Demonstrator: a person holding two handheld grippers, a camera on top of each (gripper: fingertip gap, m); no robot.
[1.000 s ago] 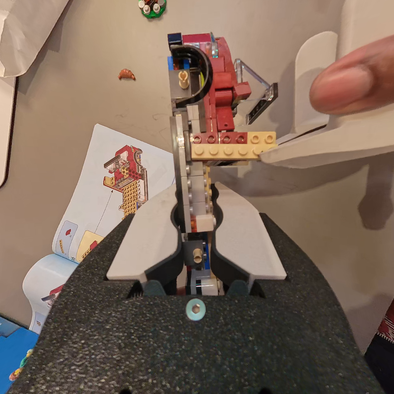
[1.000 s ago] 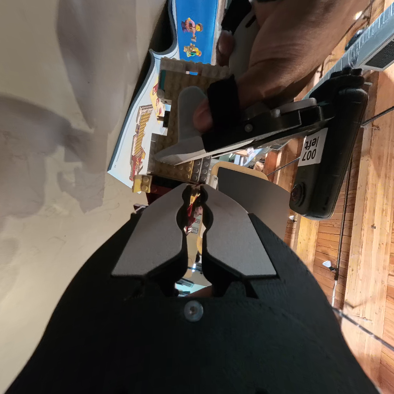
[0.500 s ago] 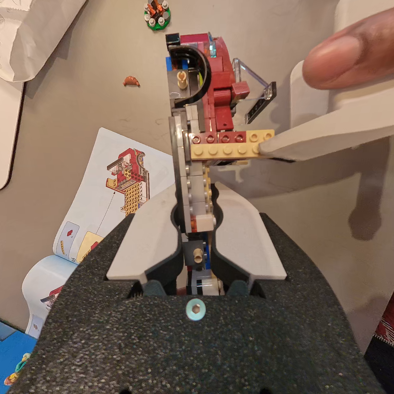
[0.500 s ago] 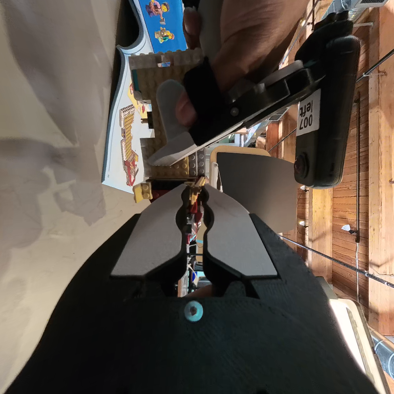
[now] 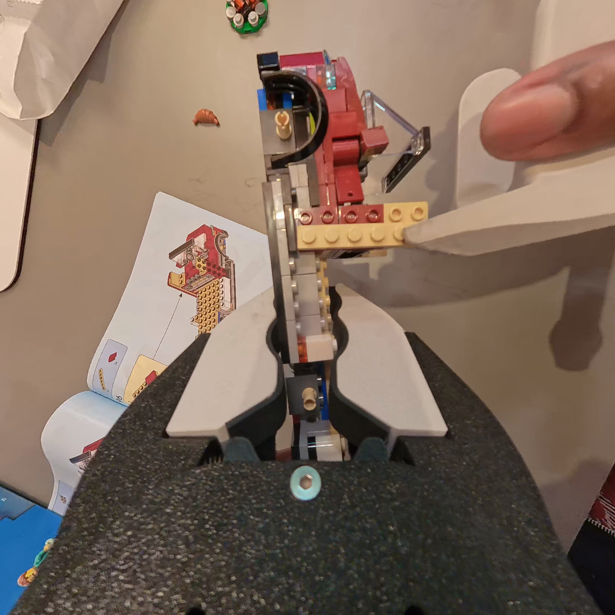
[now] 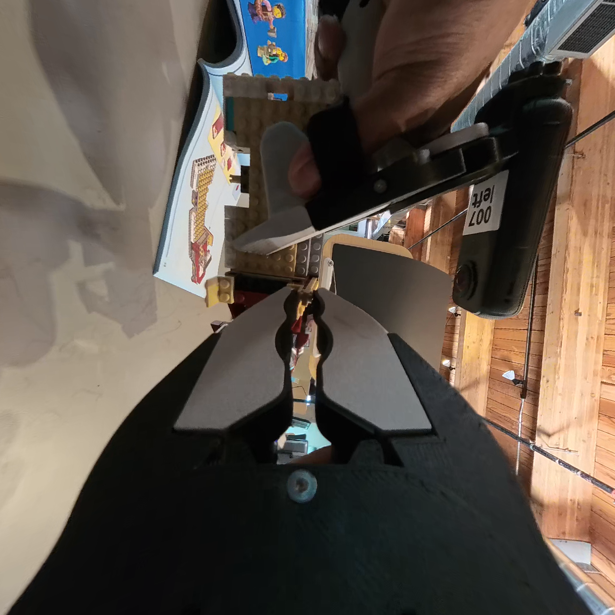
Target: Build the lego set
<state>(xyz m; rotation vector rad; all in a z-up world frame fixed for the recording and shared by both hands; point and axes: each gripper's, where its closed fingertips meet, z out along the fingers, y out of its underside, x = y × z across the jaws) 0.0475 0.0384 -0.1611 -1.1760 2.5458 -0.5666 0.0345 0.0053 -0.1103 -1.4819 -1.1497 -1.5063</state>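
Observation:
My left gripper (image 5: 304, 293) is shut on a brick model (image 5: 339, 149), gripping its grey and tan base edge-on. The model's dark red body with a black arch and a clear panel points away from me. A tan plate (image 5: 349, 236) sticks out of the model to the right. My right gripper (image 6: 304, 293) comes in from the right and is shut on the end of that tan plate (image 6: 307, 286); its finger (image 5: 466, 233) covers the plate's last stud. The right wrist view shows the left gripper (image 6: 266, 239) on the model's studded base (image 6: 266, 263).
An open instruction booklet (image 5: 159, 299) lies on the grey table (image 5: 100, 166) at left, also in the right wrist view (image 6: 196, 199). A small brown piece (image 5: 206, 117), a green round piece (image 5: 247, 16), a white bag (image 5: 43, 50) and a blue box (image 5: 20, 549) lie around. A thumb (image 5: 539, 109) rests on the right gripper. Left tips to right tips: about 6 cm.
Both grippers keep their hold on the model. The right gripper has tilted a little at the plate's end, and the thumb on it has shifted left and up.

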